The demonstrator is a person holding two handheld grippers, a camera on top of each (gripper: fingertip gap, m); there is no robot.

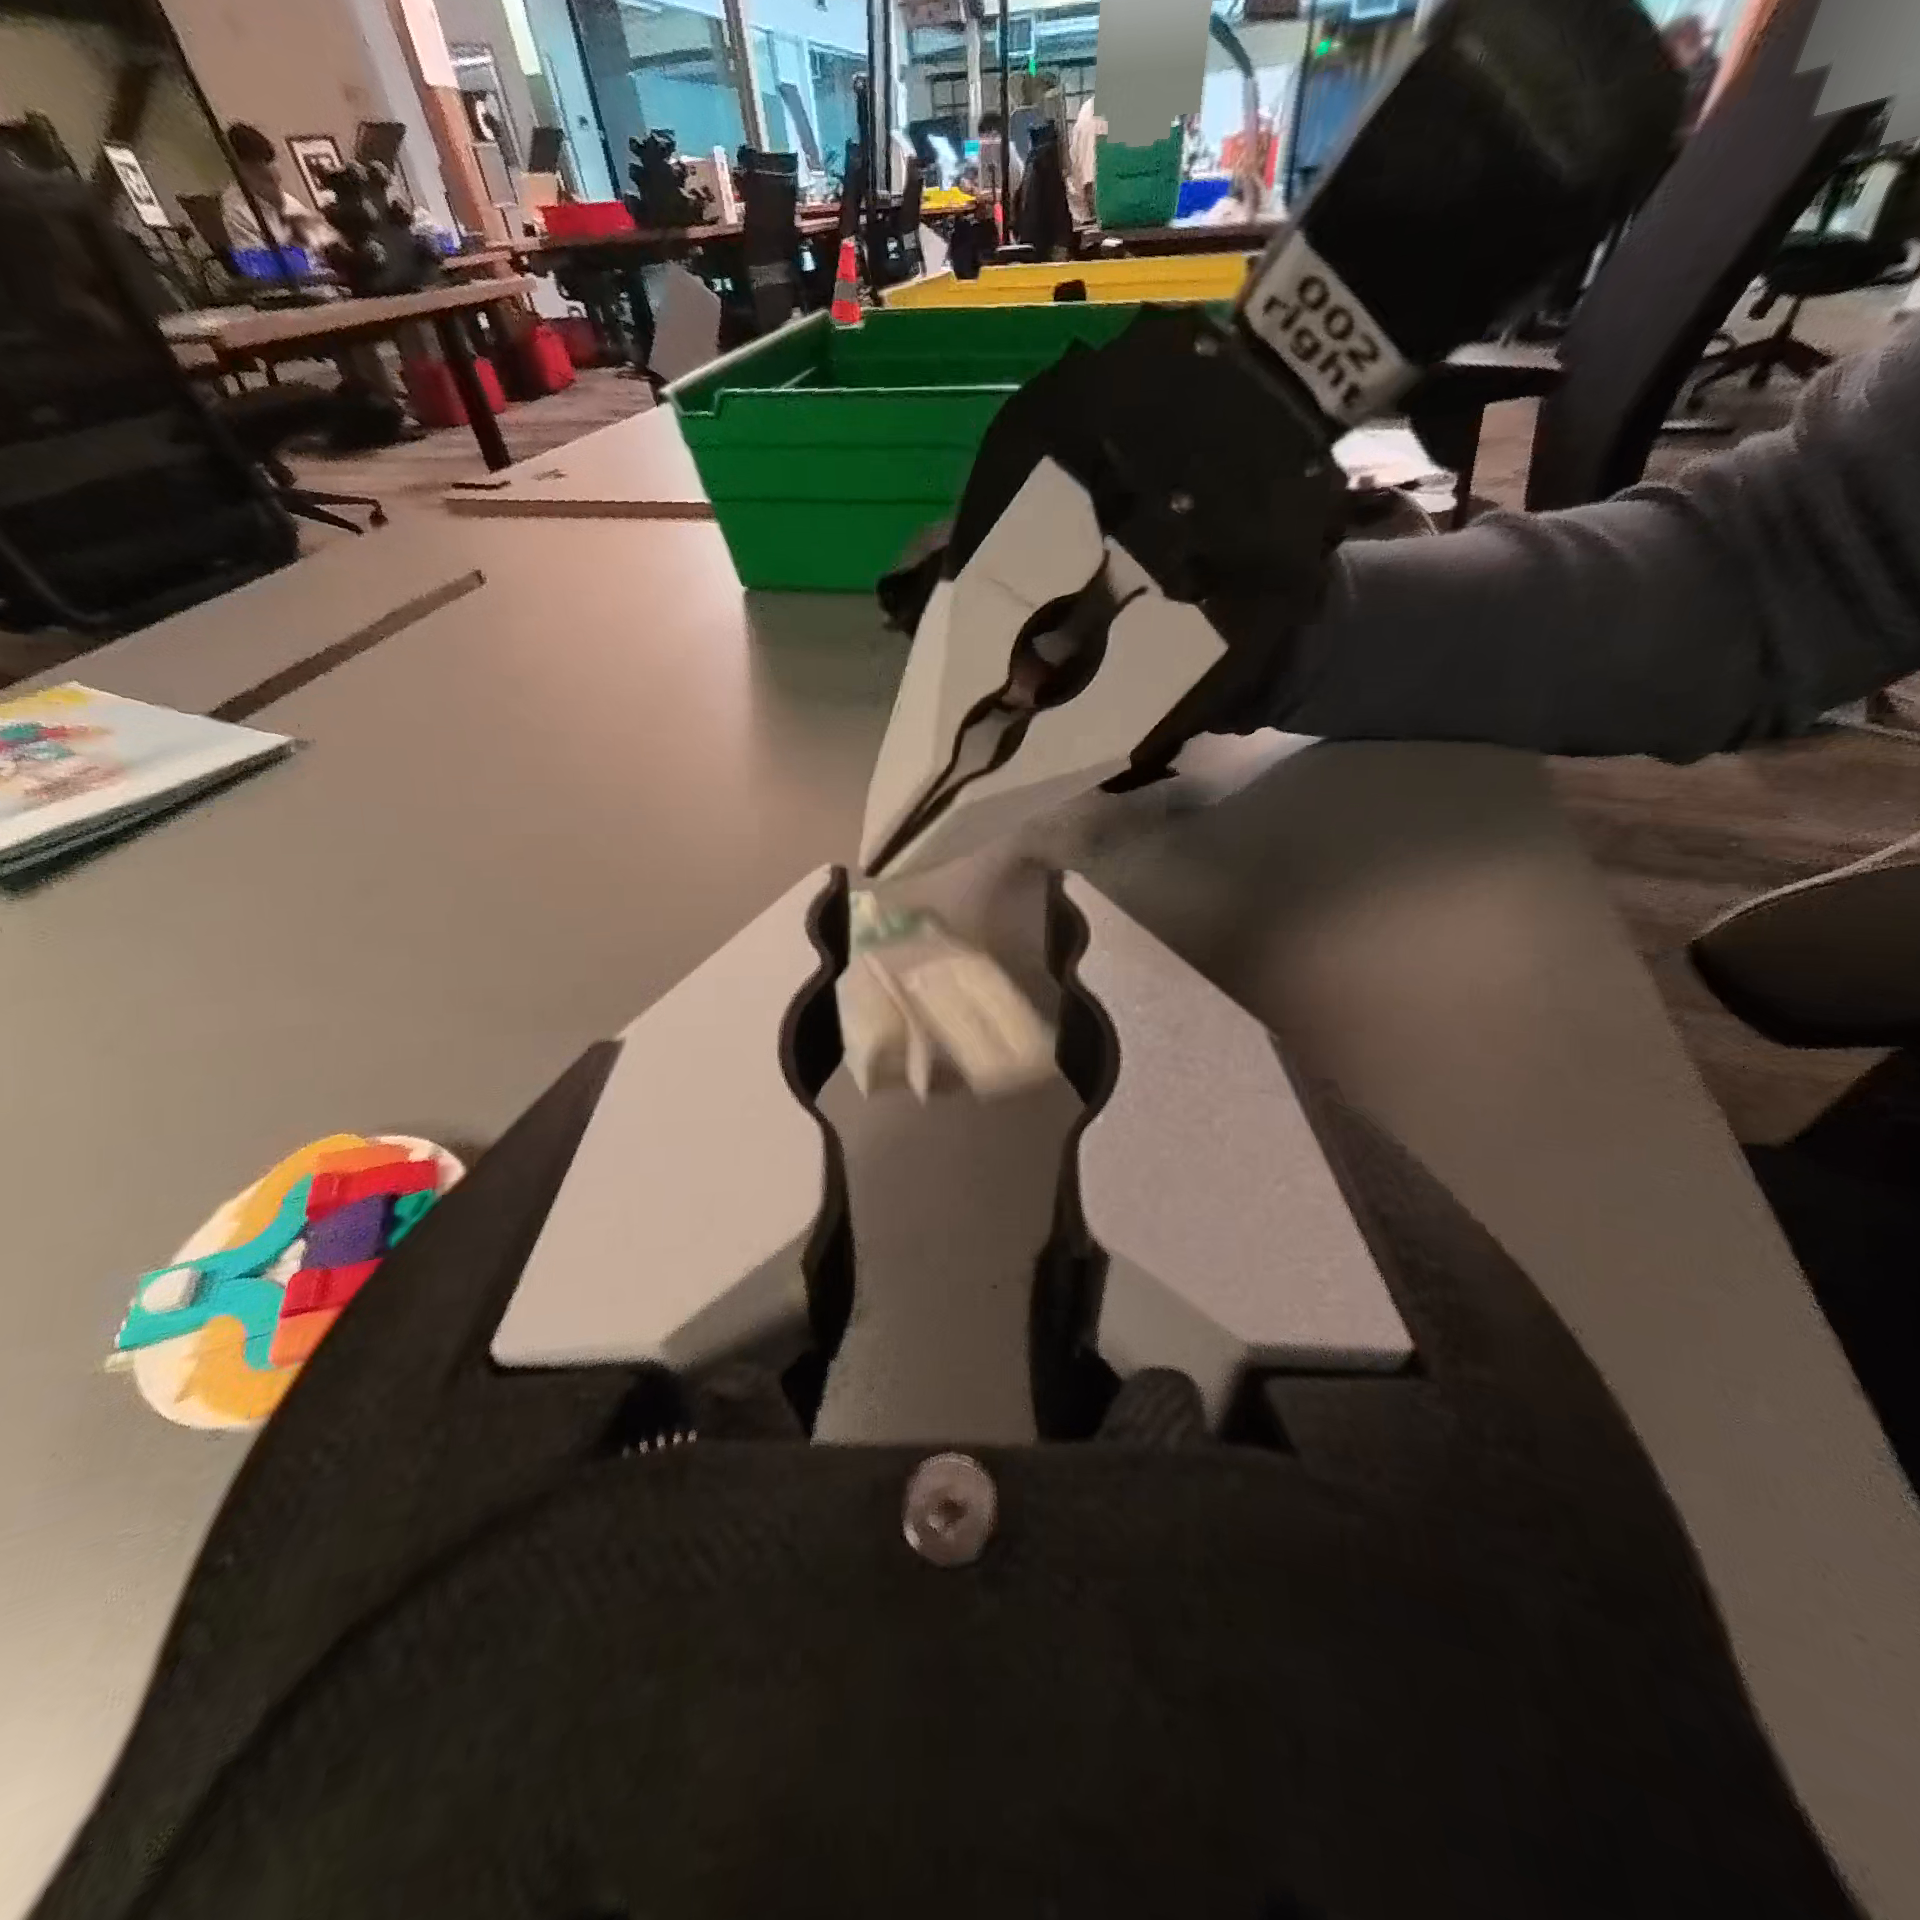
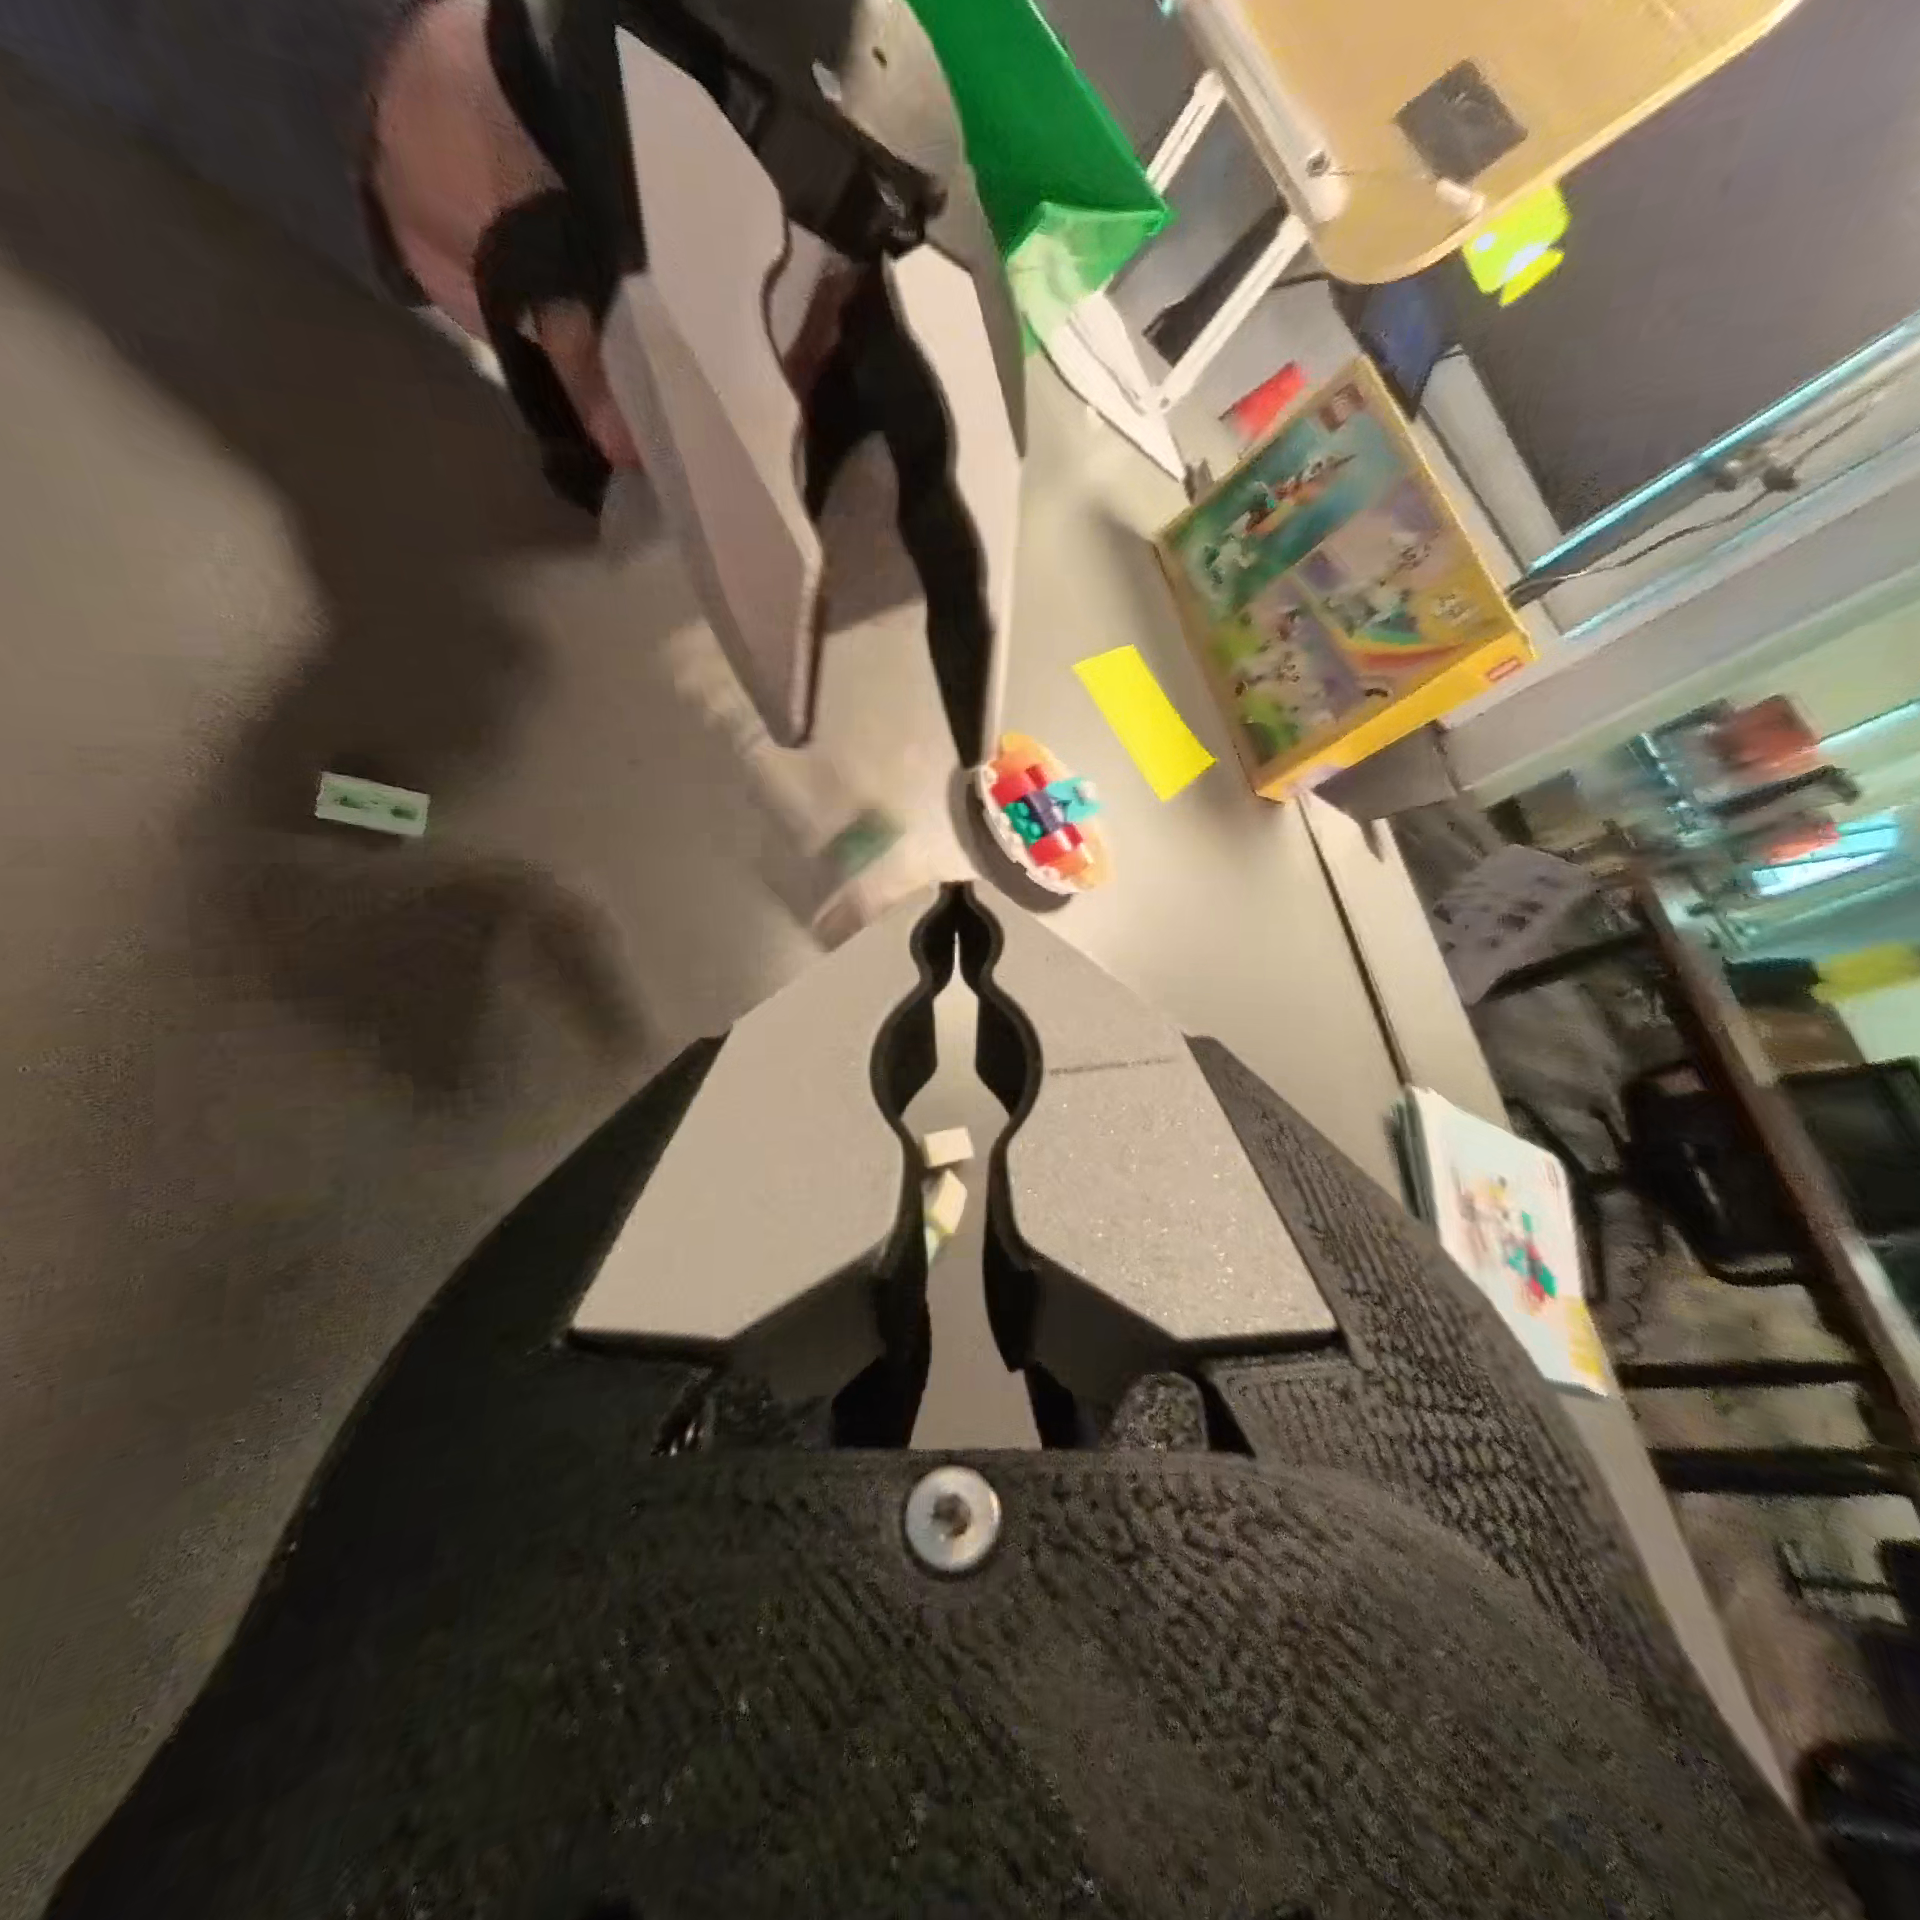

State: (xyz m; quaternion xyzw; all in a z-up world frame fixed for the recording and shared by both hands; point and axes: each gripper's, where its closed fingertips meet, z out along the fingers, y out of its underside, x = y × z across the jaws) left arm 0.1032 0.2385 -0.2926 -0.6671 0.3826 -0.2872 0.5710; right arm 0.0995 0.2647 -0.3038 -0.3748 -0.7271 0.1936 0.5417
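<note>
A small clear bag (image 1: 940,997) of pale, cream-coloured building bricks, with a touch of green print at its top, is seen blurred between the fingers of the left claw (image 1: 940,894). The left claw's fingers are spread apart; whether the bag is touched by them cannot be told. The right claw (image 1: 878,857) is pressed nearly shut, its tips meeting at the upper end of the bag, and the bag's edge appears to be pinched there, though the blur leaves this uncertain. In the right wrist view the right claw (image 2: 956,914) shows only a hairline gap at its tips, with the bag (image 2: 857,868) smeared just beyond them.

Two loose cream bricks (image 2: 945,1169) are seen lying on the grey bench (image 1: 468,831) behind the right claw's fingers. A small white strip with green marks (image 2: 372,802) lies apart on the bench.

A white round plate (image 1: 281,1283) carrying a partly built model of red, purple, teal and orange bricks is set near the left claw. A green bin (image 1: 831,457) stands toward the far edge of the bench, with a yellow bin (image 1: 1081,278) behind it; their contents cannot be seen. A picture booklet (image 1: 114,764) lies at the bench's left edge. A colourful toy box (image 2: 1340,582) and a yellow slip (image 2: 1141,719) are seen beyond the plate in the right wrist view.
</note>
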